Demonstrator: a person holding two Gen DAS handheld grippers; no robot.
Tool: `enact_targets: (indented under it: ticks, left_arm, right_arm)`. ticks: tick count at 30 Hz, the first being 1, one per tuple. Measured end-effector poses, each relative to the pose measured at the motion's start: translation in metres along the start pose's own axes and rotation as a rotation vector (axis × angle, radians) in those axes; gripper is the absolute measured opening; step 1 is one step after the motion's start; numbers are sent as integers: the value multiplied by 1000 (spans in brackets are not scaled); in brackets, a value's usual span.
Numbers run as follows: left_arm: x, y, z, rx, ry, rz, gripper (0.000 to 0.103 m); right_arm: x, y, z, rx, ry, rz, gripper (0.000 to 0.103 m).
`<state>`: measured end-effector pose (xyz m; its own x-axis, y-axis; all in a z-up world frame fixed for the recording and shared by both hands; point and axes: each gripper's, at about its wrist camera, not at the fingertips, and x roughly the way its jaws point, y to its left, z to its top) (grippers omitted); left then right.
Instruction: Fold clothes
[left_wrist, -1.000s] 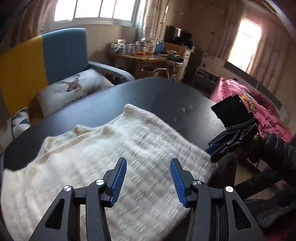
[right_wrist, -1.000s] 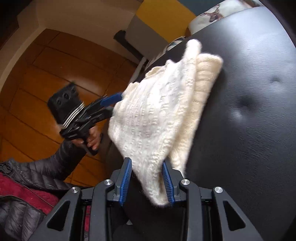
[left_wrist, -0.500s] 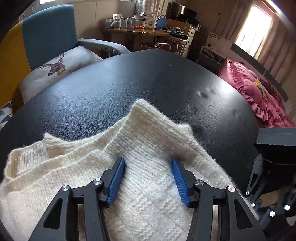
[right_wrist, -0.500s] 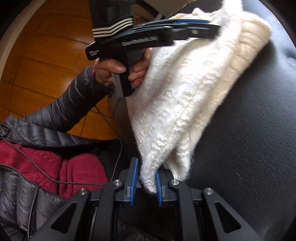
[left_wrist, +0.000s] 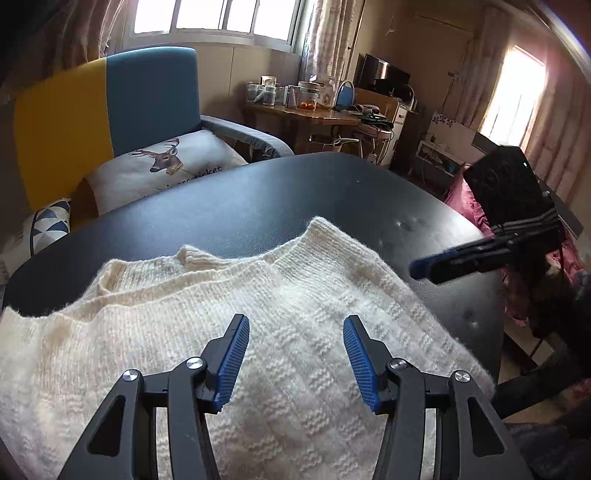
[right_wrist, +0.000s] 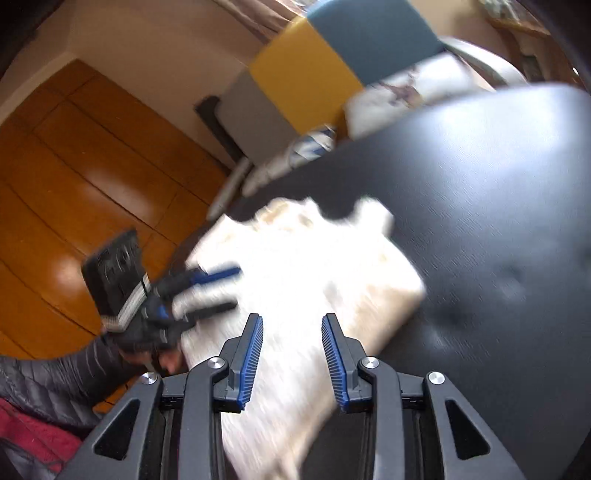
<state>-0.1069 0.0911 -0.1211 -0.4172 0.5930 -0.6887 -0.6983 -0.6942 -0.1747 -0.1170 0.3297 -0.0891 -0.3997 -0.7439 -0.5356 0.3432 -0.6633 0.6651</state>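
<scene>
One cream sweater (left_wrist: 295, 332), one black table (left_wrist: 295, 192), two grippers, two cushions.

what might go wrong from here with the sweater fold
1. The cream knitted sweater reaches the near right edge of the black padded table, so that corner may slide off.
2. Both the left claw and the right claw are open and hold nothing, so the stacked layers by the neckline may shift.
3. The right wrist view is blurred by motion; a fast claw could snag the loose knit.
</scene>
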Motion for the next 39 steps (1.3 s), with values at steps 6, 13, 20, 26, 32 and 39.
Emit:
enact_targets:
  ticks: [6,13,20,26,32,39]
  left_arm:
    - [37,8,-8,-112,88,21,58]
    - [-10,18,-11,-227,-40,-23,63]
    - [-157,112,-84,-433,-214,215,66]
    - [-214,190,-161,-564,-186,288,66]
    - [-185,181,-176,-495,-110,147,33]
    - [-194,162,-216,-619,-64,107,6]
  right_arm:
    - [45,-4,-1,31,86,-205,23]
    - [20,10,-8,21,2,-208,32]
    - [58,100,-3,-54,-32,-65,33]
    - [118,134,-4,-65,37,-50,33]
    - [144,130,-12,-28,78,-140,33]
    - [147,113,-19,-29,108,-216,23]
